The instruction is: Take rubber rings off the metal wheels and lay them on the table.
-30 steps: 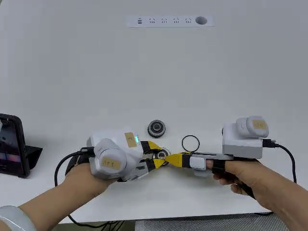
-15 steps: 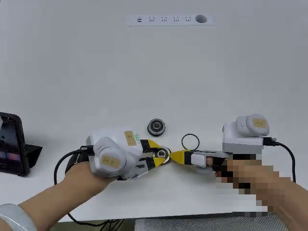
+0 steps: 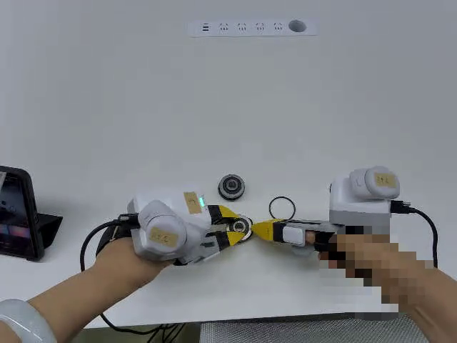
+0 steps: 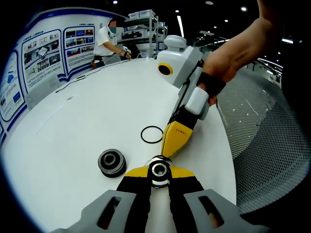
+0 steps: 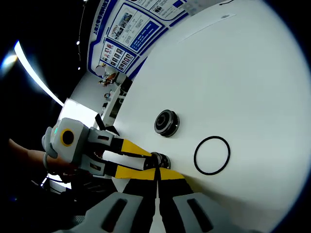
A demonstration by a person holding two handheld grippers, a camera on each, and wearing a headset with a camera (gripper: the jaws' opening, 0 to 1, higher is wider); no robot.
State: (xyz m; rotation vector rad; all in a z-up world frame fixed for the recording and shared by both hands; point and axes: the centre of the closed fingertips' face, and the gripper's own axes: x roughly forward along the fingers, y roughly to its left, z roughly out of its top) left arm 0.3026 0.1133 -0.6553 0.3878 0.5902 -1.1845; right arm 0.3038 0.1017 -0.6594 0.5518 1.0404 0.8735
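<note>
The left hand-held gripper [image 3: 236,229] pinches a wheel [image 4: 159,170], the right hand-held gripper [image 5: 158,171], pressed together, touches it beside a loose ring [image 5: 212,155].

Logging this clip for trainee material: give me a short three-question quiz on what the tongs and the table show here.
1. True or false: the left tongs clamp a metal wheel.
2. How many loose rubber rings lie on the table?
3. The second wheel lies: A) inside the ring, B) beside it, apart, C) atop the metal wheel.
Key: 1 true; 2 one; 3 B.
</note>
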